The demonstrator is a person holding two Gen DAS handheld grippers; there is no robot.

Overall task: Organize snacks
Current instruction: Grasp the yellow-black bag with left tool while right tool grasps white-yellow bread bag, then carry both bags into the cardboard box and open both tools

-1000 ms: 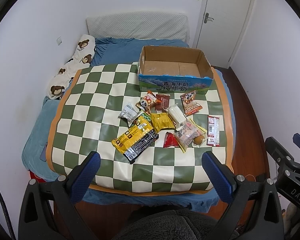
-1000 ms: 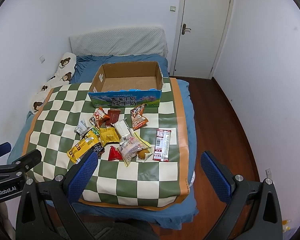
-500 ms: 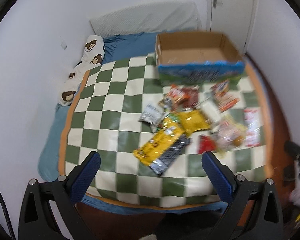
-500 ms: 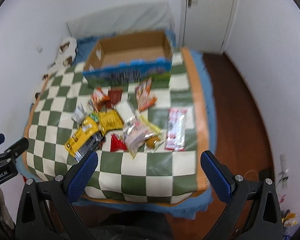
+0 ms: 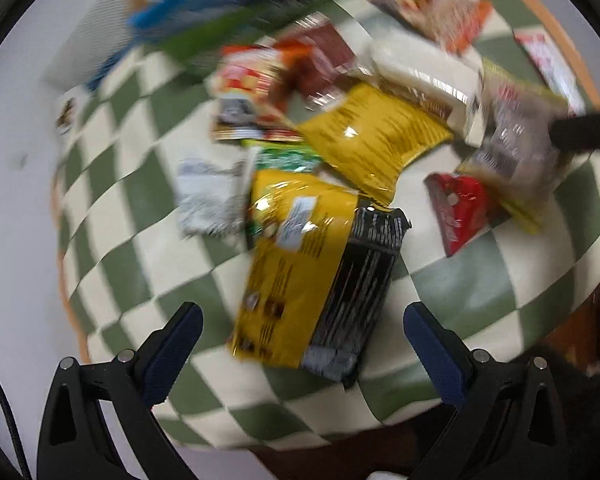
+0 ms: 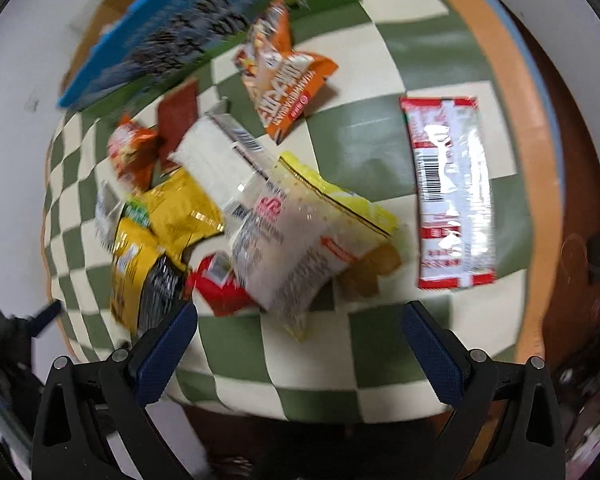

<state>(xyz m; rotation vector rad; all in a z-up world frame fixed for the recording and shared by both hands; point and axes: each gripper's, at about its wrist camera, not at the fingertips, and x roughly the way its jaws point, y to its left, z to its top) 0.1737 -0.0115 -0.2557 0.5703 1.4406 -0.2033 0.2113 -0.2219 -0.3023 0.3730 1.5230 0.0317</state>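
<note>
Several snack packets lie in a heap on a green-and-cream checkered mat [image 5: 132,272]. My left gripper [image 5: 302,350] is open and empty, just short of a long yellow-and-black packet [image 5: 320,280]. A yellow bag [image 5: 374,136] and a red packet [image 5: 458,210] lie beyond it. My right gripper [image 6: 300,344] is open and empty, just short of a clear packet with red print [image 6: 288,244]. A red-and-white bar [image 6: 450,188] lies to the right, an orange bag [image 6: 284,84] further back. The blue cardboard box [image 6: 188,40] stands behind, blurred.
The mat's orange border [image 6: 528,128] and the bed edge run along the right, with wooden floor [image 6: 580,248] beyond. The other gripper shows as a dark blur at the right edge of the left wrist view [image 5: 584,132]. White wall lies to the left.
Both grippers have dropped fast toward the bed and now hover close over the snack heap. The packets fill both views. Both stay open.
</note>
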